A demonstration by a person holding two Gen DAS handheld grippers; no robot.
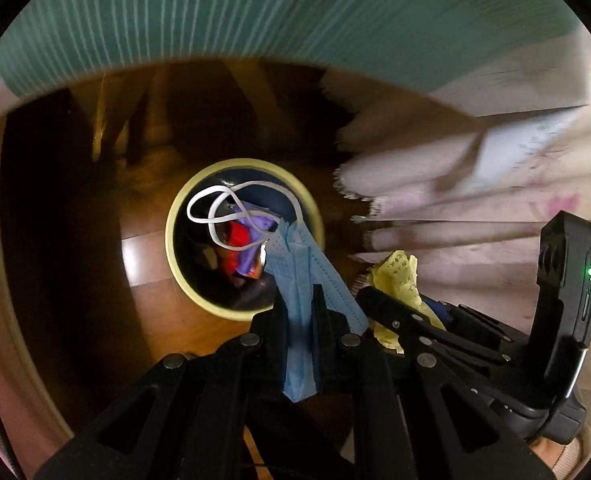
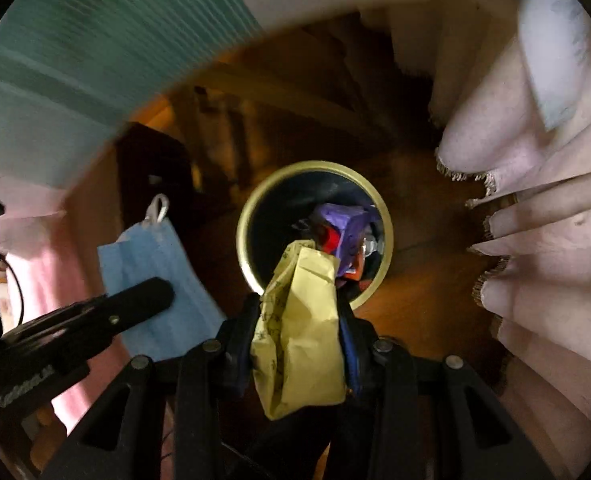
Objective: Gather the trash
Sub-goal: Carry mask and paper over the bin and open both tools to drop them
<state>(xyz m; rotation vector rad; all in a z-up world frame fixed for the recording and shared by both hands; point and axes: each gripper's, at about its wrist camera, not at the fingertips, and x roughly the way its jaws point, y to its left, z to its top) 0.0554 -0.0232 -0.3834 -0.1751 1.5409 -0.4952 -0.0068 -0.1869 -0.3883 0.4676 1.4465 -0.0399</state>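
My left gripper (image 1: 300, 300) is shut on a blue face mask (image 1: 301, 264), whose white ear loops (image 1: 219, 216) hang over the open bin (image 1: 175, 256). The bin has a yellow rim and holds red and purple wrappers (image 1: 247, 252). My right gripper (image 2: 299, 308) is shut on a crumpled yellow paper (image 2: 301, 328), held above the same bin (image 2: 247, 252). The mask (image 2: 155, 272) and the left gripper's finger (image 2: 143, 296) show at the left of the right wrist view. The yellow paper (image 1: 399, 276) shows beside the left gripper.
The bin stands on a dark wooden floor (image 1: 95, 248). A pale pink fringed cloth (image 1: 475, 232) hangs at the right, also in the right wrist view (image 2: 543, 248). A teal ribbed surface (image 1: 255, 12) lies across the top.
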